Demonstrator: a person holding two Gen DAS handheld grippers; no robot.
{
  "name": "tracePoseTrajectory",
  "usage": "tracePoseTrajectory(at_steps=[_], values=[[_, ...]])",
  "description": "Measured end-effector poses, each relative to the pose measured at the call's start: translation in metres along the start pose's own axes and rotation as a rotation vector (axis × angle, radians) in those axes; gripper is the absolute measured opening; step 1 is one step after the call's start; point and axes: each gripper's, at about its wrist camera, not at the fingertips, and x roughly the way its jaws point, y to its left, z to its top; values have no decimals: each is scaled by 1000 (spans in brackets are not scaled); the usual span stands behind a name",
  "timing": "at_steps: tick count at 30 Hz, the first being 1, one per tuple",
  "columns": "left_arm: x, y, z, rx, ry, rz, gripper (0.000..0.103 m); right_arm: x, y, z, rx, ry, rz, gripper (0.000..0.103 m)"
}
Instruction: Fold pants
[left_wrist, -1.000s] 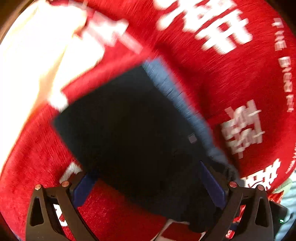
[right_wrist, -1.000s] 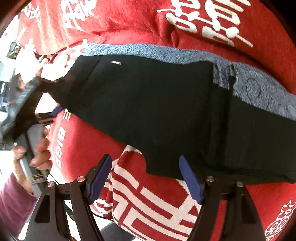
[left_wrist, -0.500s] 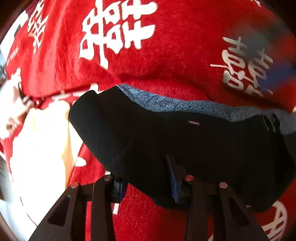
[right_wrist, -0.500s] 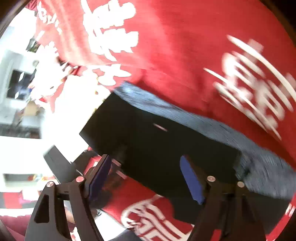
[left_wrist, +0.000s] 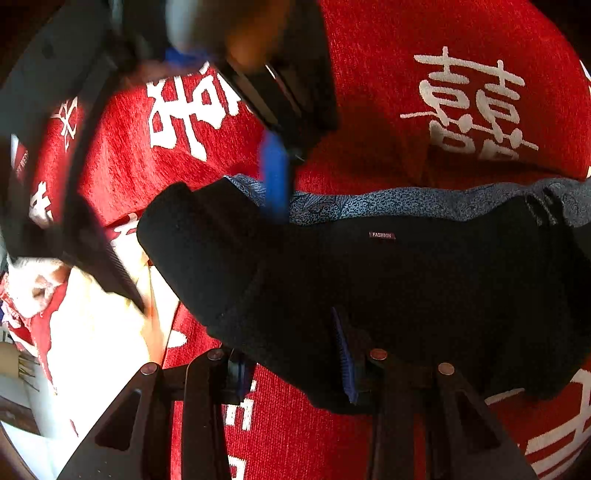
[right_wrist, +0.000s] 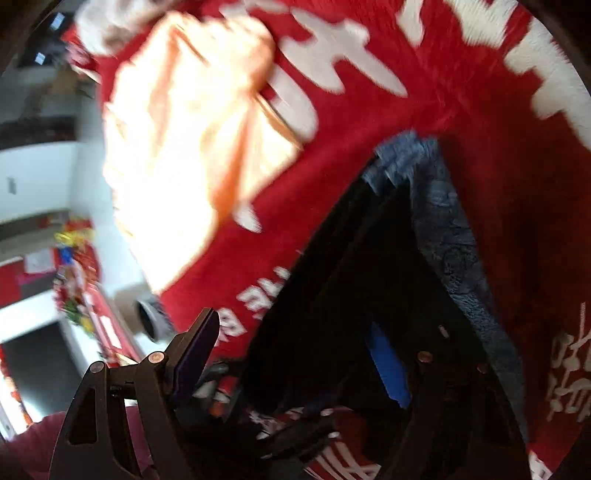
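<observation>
Black pants (left_wrist: 443, 288) with a blue-grey patterned waistband lie on a red blanket; a small "FASHION" label (left_wrist: 382, 235) shows. My left gripper (left_wrist: 291, 358) is narrowed and shut on the near edge of the black fabric. In the same view my right gripper (left_wrist: 207, 258) comes down, blurred, from the top left. It is open and straddles the folded left end of the pants, one blue pad (left_wrist: 275, 177) at the waistband. The right wrist view is blurred: the right gripper (right_wrist: 291, 358) is open over the pants (right_wrist: 351, 277).
The red blanket (left_wrist: 443, 166) with white characters covers the whole surface. A pale cream cloth (left_wrist: 99, 350) (right_wrist: 177, 166) lies beyond the left end of the pants. White furniture and a dark screen show at the left of the right wrist view.
The left gripper went from wide open to shut on the pants' near edge and rolled. The right gripper swung along the pants to their end and now shows in the left wrist view.
</observation>
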Motion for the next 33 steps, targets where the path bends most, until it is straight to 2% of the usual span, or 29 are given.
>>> tracePoseTrajectory(at_steps=[1,2,3,4,7,12,14,18,22,26,31,33], values=[[-1,-1,1,1,1,0,39,8,-4,0,6,25,-25,76],[-1,-3,2,3,11,-8,39,10,-9,-2,14,27,-20,43],[-4,-5,2,8,10,-12,39,9,-15,-8,37,15,16,27],[-12,-10,3,28,-15,-10,39,5,-22,-15,65,-12,37,20],[-38,-28,13,77,-62,-21,39,-20,-40,-46,94,-133,118,19],[-95,-59,34,118,-146,-106,39,-71,-75,-133,152,-360,272,19],[-119,-79,46,154,-179,-150,39,-89,-97,-179,205,-463,342,19],[-156,-121,66,211,-221,-246,39,-109,-132,-265,281,-644,408,19],[-172,-190,73,299,-224,-332,39,-105,-187,-355,406,-795,478,19],[-163,-265,67,408,-190,-372,39,-73,-240,-423,532,-850,505,19],[-137,-333,42,505,-112,-374,39,-16,-294,-467,660,-842,561,19],[-124,-337,38,517,-78,-365,39,7,-306,-469,688,-831,577,19]])
